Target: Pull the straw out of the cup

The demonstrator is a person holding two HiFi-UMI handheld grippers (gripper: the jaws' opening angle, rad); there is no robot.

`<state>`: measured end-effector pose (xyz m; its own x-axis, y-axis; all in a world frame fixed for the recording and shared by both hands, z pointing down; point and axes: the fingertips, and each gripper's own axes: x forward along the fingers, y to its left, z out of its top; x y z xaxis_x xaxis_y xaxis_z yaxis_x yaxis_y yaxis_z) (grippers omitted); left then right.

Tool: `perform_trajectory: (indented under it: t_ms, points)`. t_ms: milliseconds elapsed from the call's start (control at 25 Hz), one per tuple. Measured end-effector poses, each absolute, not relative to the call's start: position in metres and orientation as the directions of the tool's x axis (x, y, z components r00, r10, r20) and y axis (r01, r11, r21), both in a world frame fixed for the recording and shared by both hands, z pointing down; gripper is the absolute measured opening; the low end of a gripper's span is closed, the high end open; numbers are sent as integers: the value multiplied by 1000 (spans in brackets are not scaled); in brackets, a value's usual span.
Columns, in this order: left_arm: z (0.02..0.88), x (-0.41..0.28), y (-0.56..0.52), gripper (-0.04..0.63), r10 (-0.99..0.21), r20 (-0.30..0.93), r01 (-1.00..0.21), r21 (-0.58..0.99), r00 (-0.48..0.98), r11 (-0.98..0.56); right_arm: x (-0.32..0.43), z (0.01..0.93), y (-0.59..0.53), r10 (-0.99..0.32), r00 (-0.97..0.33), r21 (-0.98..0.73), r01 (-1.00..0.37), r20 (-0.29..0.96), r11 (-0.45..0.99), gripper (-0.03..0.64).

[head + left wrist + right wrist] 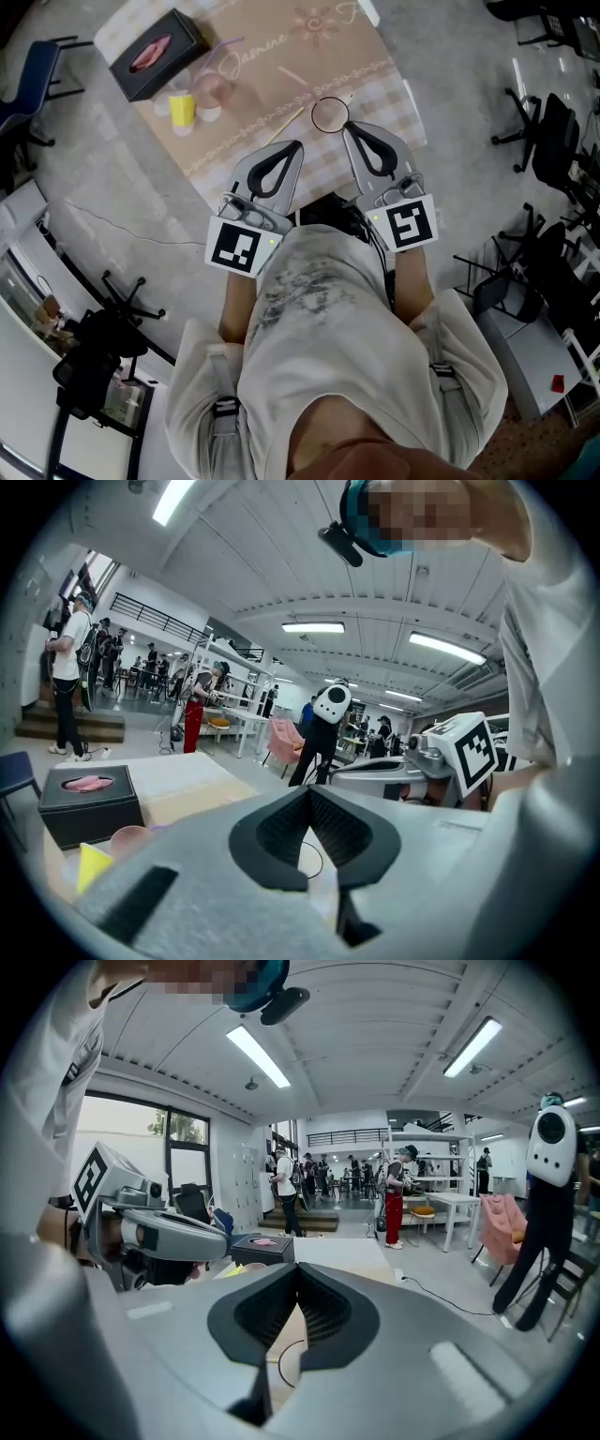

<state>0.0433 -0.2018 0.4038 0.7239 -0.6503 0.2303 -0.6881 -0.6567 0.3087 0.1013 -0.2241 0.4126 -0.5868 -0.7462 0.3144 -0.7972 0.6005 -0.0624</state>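
Note:
A pink cup point(214, 90) stands on the table at the far left, with a thin purple straw point(228, 47) leaning out of it. In the left gripper view the pink cup point(131, 838) shows low at the left. My left gripper point(298, 144) is shut and empty, and hangs over the table's near edge, well short of the cup. My right gripper point(345, 127) is beside it, also shut with nothing between its jaws. Its tip lies just next to a clear round rim point(329, 113). In their own views the left gripper point(307, 790) and the right gripper point(296, 1267) have their jaw tips touching.
A black tissue box point(155, 52) sits at the table's far left corner, and a small yellow cup point(182, 111) stands beside the pink one. Thin sticks point(277, 126) lie on the patterned cloth point(309, 47). Office chairs point(544, 131) stand on the floor around the table.

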Motion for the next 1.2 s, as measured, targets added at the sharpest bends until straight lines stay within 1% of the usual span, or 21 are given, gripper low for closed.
perform_trajectory:
  t_ms: [1200]
  points:
    - [437, 39, -236, 6, -678, 281, -731, 340, 679, -591, 85, 459, -269, -655, -644, -20, -719, 394, 695, 58]
